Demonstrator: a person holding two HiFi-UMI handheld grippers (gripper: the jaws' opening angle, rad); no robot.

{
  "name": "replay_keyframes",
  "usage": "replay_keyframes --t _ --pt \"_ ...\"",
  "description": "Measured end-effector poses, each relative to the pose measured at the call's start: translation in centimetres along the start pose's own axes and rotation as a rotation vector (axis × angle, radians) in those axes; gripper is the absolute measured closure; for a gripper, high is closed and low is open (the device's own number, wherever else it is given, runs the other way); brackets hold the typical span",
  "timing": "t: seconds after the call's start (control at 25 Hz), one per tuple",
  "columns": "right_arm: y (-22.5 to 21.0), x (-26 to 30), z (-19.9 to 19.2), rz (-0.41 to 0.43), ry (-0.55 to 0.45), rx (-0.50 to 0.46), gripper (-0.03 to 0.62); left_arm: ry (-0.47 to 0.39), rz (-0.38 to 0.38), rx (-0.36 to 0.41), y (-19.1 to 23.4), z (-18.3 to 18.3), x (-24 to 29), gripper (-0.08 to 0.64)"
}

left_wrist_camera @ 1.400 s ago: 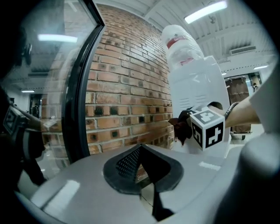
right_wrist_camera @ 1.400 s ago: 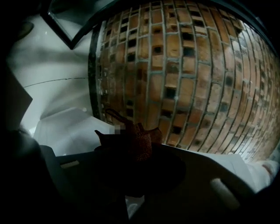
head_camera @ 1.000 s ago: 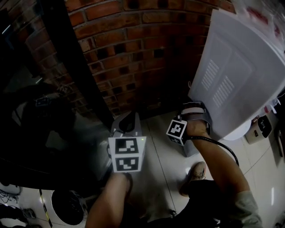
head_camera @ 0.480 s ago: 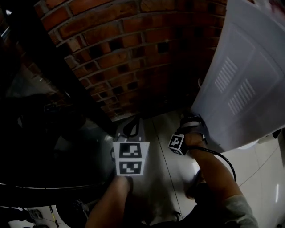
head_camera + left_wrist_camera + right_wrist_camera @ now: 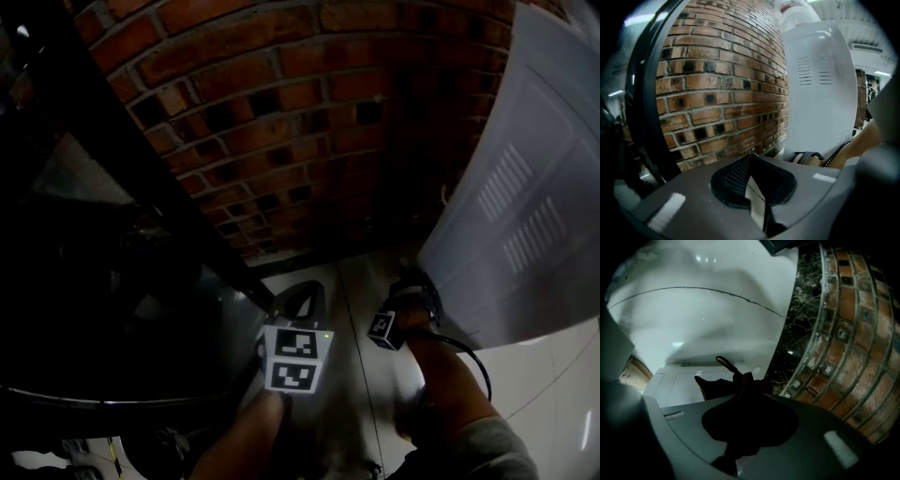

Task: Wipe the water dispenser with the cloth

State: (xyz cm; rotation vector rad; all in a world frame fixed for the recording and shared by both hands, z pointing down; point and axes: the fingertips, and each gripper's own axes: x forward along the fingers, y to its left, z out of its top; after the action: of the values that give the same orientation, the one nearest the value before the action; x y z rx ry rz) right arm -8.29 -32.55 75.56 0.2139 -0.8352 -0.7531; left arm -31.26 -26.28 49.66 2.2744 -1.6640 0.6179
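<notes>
Shows smooth white plastic with a faint sheen on the water dispenser (image 5: 553, 141), ribbed at 2 vent panels (image 5: 506, 183). Shows rough, matt brick with gritty mortar on the far wall (image 5: 281, 112). Shows glossy pale tile on the floor (image 5: 352, 305). Shows soft, dark, crumpled fabric in the cloth (image 5: 717, 387), against matt grey plastic on the right gripper (image 5: 740, 401); likewise on the left gripper (image 5: 753, 185), with black mesh-textured padding.

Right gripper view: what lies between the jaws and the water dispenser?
A dark cloth, clamped in the jaws, sticks out toward the water dispenser; the right gripper view shows it.
</notes>
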Motion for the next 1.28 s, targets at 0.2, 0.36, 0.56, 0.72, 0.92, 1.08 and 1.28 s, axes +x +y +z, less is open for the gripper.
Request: replay_keyframes --t 0.2,0.36,0.56,0.72,0.92,1.08,1.28 --pt "-2.1 -2.8 -0.7 -0.042 -0.06 0.076 0.505 -0.055 0.016 -0.003 0.5 1.9 -1.2 0.56" --pt "-8.0 -9.7 -2.7 -0.183 -0.162 0.23 0.505 -0.127 0.042 -0.005 1.0 4.8 -3.3 0.56" --pt "-14.9 -21.0 -12.1 -0.359 -0.249 0.548 0.505 -0.233 0.063 0.025 -0.2 8.7 -6.8 0.56" --pt "-18.0 -30.2 -21.0 -0.521 -0.257 0.658 0.505 -0.32 0.073 0.033 -1.5 12.0 -10.7 0.56" --pt "-22.4 -41.8 -30.9 -0.786 -0.207 0.741 0.505 -0.475 0.081 0.04 -3.1 16.6 -17.4 0.56" --pt "-24.6 -46.2 -38.4 -0.901 -0.103 0.791 0.505 -0.55 0.096 0.041 -4.0 18.9 -20.2 0.56" --pt "-26.1 -46.6 -44.5 -0.916 0.038 0.821 0.505 -0.536 0.067 0.034 -5.1 19.2 -19.9 0.56"
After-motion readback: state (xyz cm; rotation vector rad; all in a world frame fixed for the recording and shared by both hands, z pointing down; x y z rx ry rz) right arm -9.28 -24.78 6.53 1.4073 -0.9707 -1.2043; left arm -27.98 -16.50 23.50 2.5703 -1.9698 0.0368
